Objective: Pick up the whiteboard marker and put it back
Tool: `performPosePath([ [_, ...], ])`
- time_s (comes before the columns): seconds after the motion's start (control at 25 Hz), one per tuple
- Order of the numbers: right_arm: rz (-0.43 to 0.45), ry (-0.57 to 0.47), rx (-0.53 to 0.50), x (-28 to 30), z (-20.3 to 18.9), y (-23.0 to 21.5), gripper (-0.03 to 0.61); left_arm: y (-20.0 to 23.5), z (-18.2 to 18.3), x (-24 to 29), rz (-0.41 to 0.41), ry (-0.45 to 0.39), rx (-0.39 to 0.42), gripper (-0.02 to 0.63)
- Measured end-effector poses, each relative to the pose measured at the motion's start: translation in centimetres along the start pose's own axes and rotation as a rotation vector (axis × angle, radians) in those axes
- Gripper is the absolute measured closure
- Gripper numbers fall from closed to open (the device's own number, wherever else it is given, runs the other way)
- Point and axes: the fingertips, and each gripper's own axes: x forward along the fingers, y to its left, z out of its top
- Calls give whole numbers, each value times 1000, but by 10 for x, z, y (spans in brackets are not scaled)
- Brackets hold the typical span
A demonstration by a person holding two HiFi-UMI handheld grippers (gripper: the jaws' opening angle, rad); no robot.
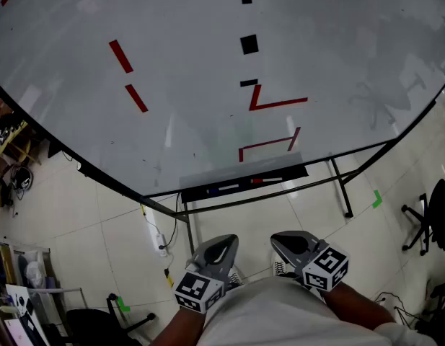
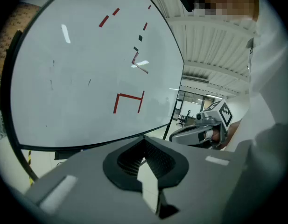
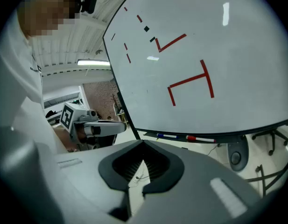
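1. Whiteboard [image 1: 208,63]: it stands ahead of both sets of fingers and well apart from them. In my judgement the step in hand is the approach, with nothing picked up yet.
2. Tray [image 1: 294,171]: it runs along the board's lower edge, beyond the fingertips. I advise bringing the fingers down from above and in front, so the tray's lip does not block them.
3. Right gripper [image 1: 288,242]: it is held close to the body. The fingers meet at the tips and grip nothing, so they must part before reaching.
4. Left gripper [image 1: 221,247]: it sits just beside the right one. Its fingers are likewise closed and empty.
5. Blue-capped marker [image 1: 223,188] and red-capped marker [image 1: 267,181]: they lie end to end in the tray, well ahead of all fingers and touched by none. Which one the task means cannot be told. Grip the chosen one mid-barrel, with the fingers across its length.
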Motion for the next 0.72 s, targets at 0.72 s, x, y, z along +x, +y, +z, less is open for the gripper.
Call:
performPosePath([
  [0.72, -83, -6, 0, 44, 7, 32, 577, 42, -5, -27, -106, 41, 39, 597],
])
